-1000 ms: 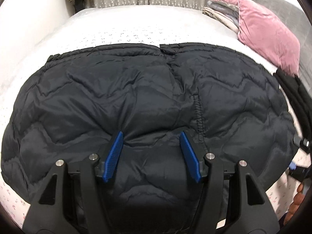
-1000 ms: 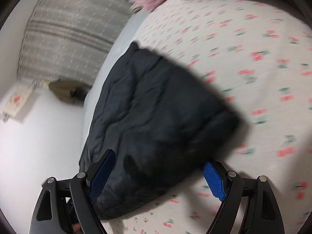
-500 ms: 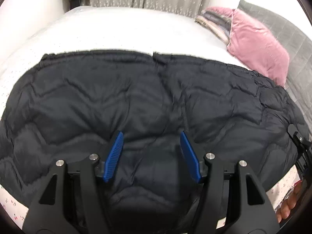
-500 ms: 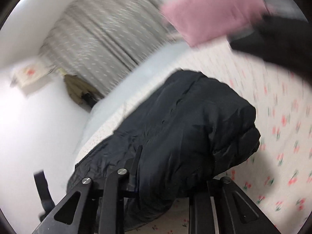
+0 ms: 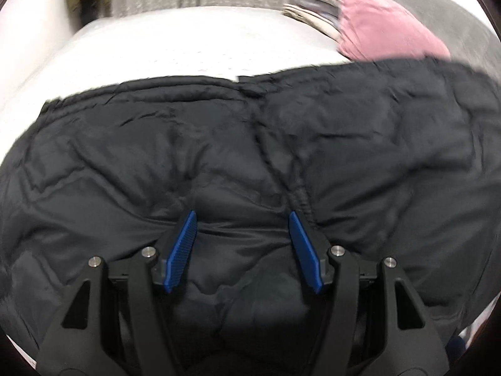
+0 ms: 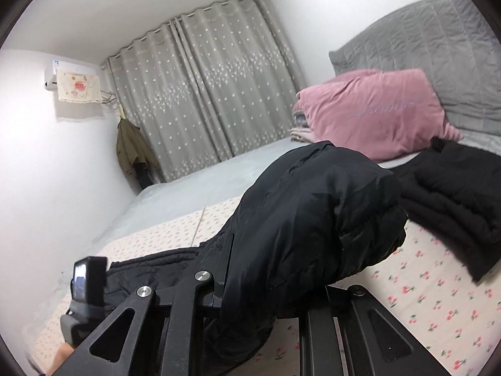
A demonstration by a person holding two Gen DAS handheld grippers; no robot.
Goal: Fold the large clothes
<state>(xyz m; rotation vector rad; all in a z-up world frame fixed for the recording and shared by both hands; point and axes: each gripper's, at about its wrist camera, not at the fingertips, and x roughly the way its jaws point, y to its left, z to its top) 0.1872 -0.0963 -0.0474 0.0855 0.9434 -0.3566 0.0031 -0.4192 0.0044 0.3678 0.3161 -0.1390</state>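
A black quilted puffer jacket [image 5: 250, 156] lies spread on the bed. My left gripper [image 5: 242, 228] rests on its near edge with the blue pads apart and a bulge of fabric between them. In the right wrist view the same jacket [image 6: 313, 213] is lifted in a hump off the floral sheet. My right gripper [image 6: 266, 300] has its fingers buried in the jacket's edge and holds it raised; its pads are hidden by the fabric.
A pink pillow [image 6: 372, 109] and a grey quilted headboard [image 6: 422, 40] stand at the head of the bed. A folded black garment [image 6: 454, 194] lies beside the jacket. Grey curtains [image 6: 203, 94] and a hanging olive coat [image 6: 131, 147] are at the far wall.
My right gripper closed on the jacket's right edge and lifted it up off the sheet. The left gripper stayed on the near edge while the jacket's right side rose.
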